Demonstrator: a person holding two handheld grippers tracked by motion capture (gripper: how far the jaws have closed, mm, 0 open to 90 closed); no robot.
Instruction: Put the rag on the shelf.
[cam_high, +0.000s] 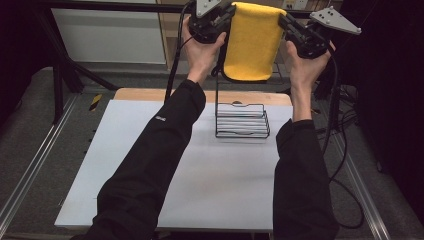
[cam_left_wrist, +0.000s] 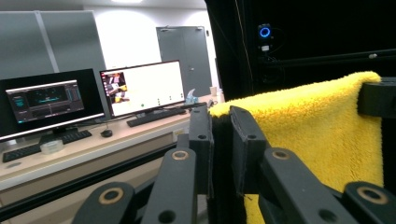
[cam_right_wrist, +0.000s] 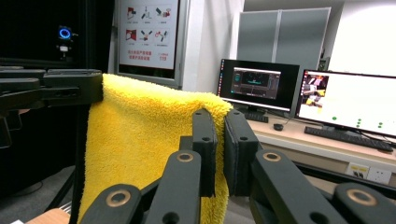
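The left gripper (cam_high: 226, 20) is pinched tight on the left top corner of the yellow towel (cam_high: 250, 42). The towel hangs high in the air, folded over, above the black wire rack (cam_high: 242, 121) at the far end of the white table (cam_high: 200, 180). The right gripper (cam_high: 286, 22) is pinched tight on the right top corner.

The job looks like hanging the towel on the rack. To do it well, both hands should stay level and keep the top edge pulled straight. They should come down slowly together, right over the rack's tall post, and let go only when the towel rests there.
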